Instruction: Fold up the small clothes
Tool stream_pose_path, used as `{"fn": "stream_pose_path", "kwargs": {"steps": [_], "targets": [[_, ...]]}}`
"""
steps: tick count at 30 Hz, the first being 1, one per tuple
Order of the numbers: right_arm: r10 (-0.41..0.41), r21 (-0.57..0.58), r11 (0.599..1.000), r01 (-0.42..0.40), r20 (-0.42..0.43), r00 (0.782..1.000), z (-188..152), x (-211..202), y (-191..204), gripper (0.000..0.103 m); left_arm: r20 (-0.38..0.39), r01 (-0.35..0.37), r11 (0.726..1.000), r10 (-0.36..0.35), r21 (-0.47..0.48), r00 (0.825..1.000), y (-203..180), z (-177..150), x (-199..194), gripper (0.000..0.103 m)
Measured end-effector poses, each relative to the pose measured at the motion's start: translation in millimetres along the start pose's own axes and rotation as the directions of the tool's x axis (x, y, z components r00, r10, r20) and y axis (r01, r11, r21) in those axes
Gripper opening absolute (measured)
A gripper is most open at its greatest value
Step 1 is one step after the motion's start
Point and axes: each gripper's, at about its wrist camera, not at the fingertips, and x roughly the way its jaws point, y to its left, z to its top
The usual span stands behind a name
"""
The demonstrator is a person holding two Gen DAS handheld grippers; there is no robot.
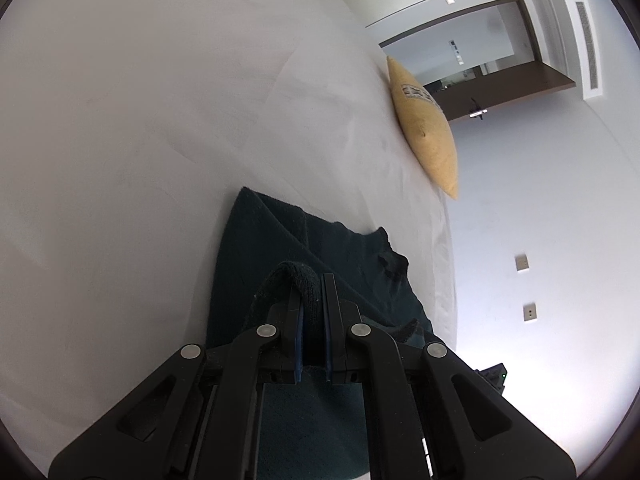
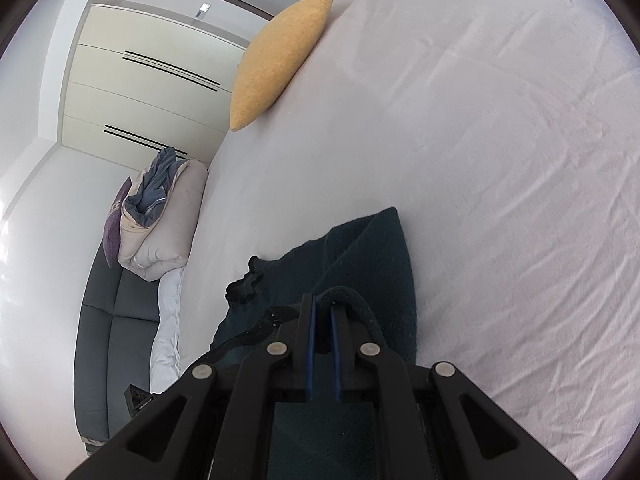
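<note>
You pinch the dark teal knitted garment (image 1: 320, 248) in left gripper (image 1: 311, 292) and right gripper (image 2: 323, 308); hem raised for folding toward 12 o'clock on white bedsheet (image 2: 480, 160).

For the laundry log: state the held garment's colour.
Dark teal garment, clearest in the right wrist view.

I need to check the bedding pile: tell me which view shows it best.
The right wrist view: the folded bedding pile sits on the grey sofa beside the bed, fully visible. The left wrist view does not show it at all.
</note>
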Motion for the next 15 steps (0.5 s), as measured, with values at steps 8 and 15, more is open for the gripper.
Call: {"fn": "stream_pose_path", "kwargs": {"steps": [8, 15], "targets": [[-0.022, 0.015, 1.0, 0.022, 0.012, 1.0, 14, 13, -1, 0.008, -0.002, -0.019, 0.999, 0.019, -0.026, 1.0, 6, 19, 23, 0.006], [-0.058, 0.038, 0.998, 0.057, 0.01, 0.998, 24, 23, -9, 0.008, -0.006, -0.051, 0.998, 0.051, -0.029, 0.999, 4, 33, 50, 0.006]]}}
